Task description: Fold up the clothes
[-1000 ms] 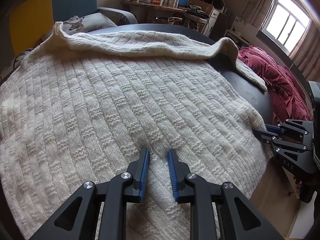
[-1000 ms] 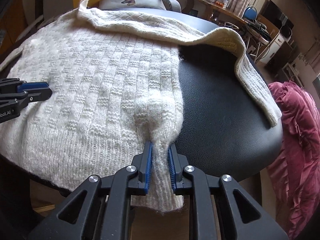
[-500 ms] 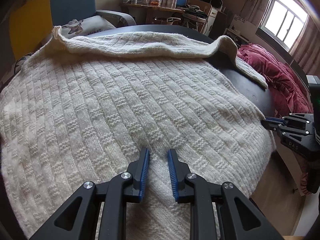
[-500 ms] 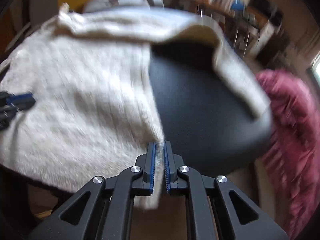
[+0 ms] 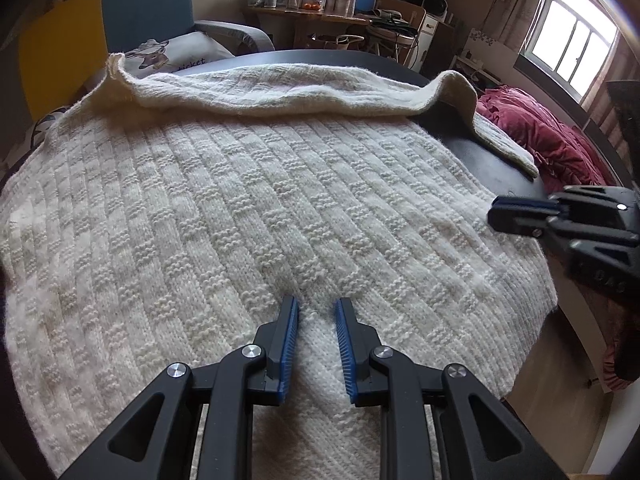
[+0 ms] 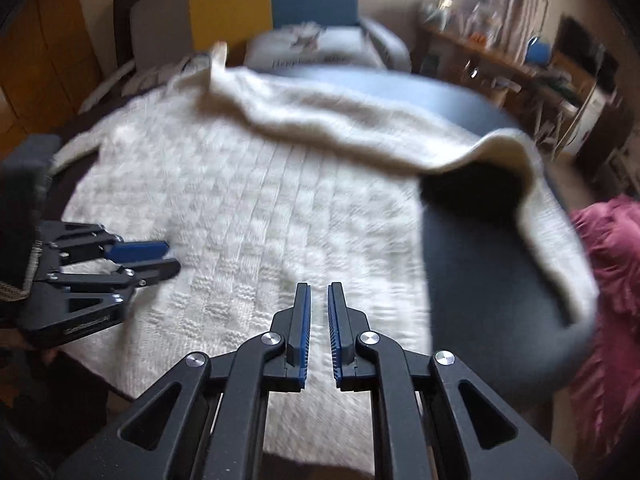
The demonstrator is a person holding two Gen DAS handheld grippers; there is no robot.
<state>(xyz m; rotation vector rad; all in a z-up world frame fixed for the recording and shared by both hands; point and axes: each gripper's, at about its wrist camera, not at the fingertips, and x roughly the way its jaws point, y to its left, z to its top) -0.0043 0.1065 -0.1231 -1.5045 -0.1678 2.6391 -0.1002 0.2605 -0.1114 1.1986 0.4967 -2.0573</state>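
Note:
A cream knitted sweater lies spread flat on a round black table, with one sleeve folded across its far edge and the cuff trailing off to the right. My left gripper sits at the near hem, jaws narrowly apart and shut on a ridge of the knit. The right wrist view shows that gripper at the left with white knit between its fingers. My right gripper hovers over the sweater near its right edge, shut, with no fabric lifted. From the left wrist, it enters from the right.
A dark red garment lies heaped beyond the table's right side. A blue armchair with a printed cushion stands behind the table. A cluttered desk is at the back. Bare black tabletop shows right of the sweater.
My right gripper closed tight on the sweater's hanging right corner, then came away and moved left and up over the sweater. The sweater's right edge now lies further out. The left gripper held still.

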